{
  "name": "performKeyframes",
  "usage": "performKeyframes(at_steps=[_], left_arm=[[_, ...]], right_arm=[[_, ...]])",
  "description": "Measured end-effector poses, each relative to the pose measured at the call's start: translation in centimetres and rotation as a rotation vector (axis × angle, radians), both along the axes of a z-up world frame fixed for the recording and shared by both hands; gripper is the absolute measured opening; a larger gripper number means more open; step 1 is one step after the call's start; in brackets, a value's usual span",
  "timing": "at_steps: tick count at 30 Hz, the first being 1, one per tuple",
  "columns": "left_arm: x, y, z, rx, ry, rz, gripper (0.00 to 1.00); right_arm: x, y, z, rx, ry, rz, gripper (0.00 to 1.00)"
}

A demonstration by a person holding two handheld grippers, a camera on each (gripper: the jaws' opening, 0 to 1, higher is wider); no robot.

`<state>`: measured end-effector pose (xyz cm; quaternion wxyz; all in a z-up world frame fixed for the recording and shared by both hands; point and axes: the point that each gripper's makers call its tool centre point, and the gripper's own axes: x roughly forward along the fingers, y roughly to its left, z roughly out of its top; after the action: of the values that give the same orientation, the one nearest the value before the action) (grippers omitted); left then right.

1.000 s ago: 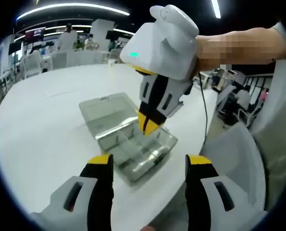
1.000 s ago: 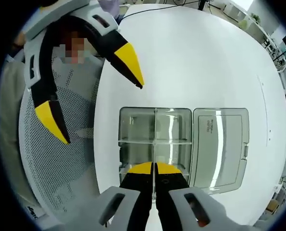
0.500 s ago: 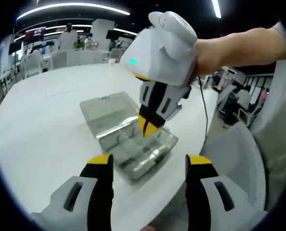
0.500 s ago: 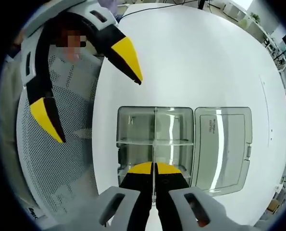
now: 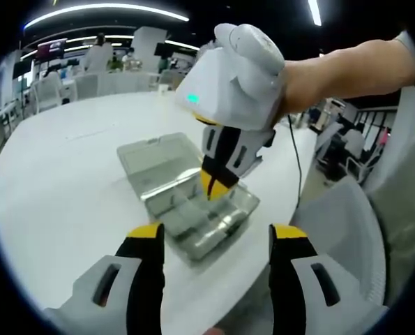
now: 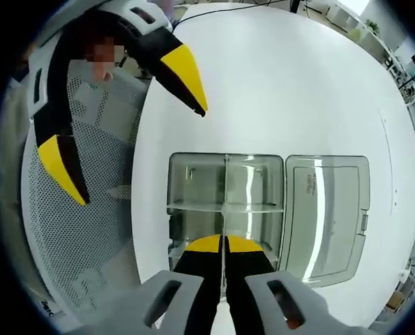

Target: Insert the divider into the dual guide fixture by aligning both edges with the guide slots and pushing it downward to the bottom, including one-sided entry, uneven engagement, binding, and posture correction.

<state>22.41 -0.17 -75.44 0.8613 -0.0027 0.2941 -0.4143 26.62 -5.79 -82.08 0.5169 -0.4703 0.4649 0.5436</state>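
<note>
In the right gripper view, the right gripper (image 6: 223, 243) has its yellow-tipped jaws pressed together on the divider (image 6: 224, 202), a thin clear plastic sheet seen edge-on as a pale line running from between the tips up the middle of the frame. The sheet stands inside the dual guide fixture (image 6: 193, 183), a clear rounded-corner plastic box at centre frame, crossing a transverse clear wall so the tray reads as four compartments; how deep the sheet sits is hard to judge through the glare. The hinged lid (image 6: 327, 209) lies open and flat to the right of the tray, on the smooth white table (image 6: 298, 84).

The left gripper (image 6: 130, 150) hangs at the upper left of this view, jaws spread wide apart and holding nothing, over a white perforated mesh chair (image 6: 74, 237).

Since half a second ago, the box sits slightly further left in the right gripper view, and the left gripper's tips are a little higher. In the left gripper view the right gripper (image 5: 214, 187) has stayed planted in the box (image 5: 193, 209), its white housing tilted a touch more.
</note>
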Motion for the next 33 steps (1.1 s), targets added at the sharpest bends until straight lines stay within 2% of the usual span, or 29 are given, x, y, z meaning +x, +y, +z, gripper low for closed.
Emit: performKeyframes(at_steps=[33], left_arm=[[-0.2,0.0,-0.3,-0.002,0.013,0.007,0.59]], right_arm=[[-0.1,0.1,-1.3,-0.007,0.002,0.022,0.00]])
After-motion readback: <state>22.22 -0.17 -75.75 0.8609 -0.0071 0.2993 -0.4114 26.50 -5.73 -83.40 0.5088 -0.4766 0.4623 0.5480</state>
